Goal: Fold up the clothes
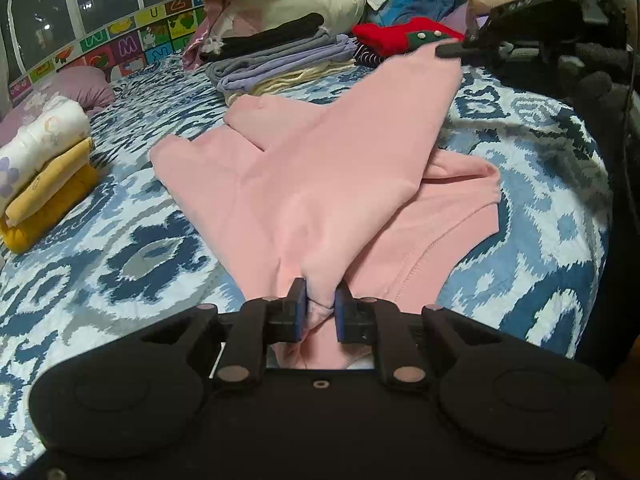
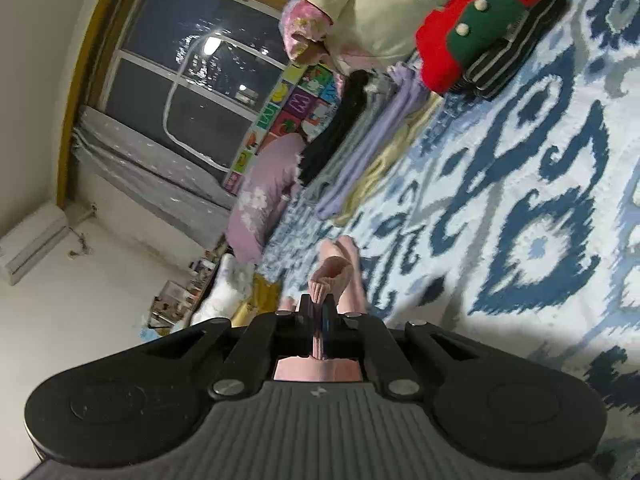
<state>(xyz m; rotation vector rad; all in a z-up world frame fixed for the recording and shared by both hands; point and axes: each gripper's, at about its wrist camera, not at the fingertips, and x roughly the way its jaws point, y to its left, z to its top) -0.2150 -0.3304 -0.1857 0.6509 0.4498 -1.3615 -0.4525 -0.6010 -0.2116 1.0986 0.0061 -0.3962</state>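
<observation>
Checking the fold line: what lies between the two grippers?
In the left wrist view, only the pink cotton sweatshirt stretches from the left gripper up to the right gripper, a lifted span over the blue patterned bedspread.

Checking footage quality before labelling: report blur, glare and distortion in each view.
Left wrist: mostly sharp, fisheye bends the bedspread, dark corners; pink garment evenly lit. Right wrist: tilted, the bedspread smeared, lamp glare on the window.

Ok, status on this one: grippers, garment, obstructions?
Left gripper shut on pink garment. Right gripper shut on its ribbed cuff. Garment half-folded on bedspread. Nothing in the way.
</observation>
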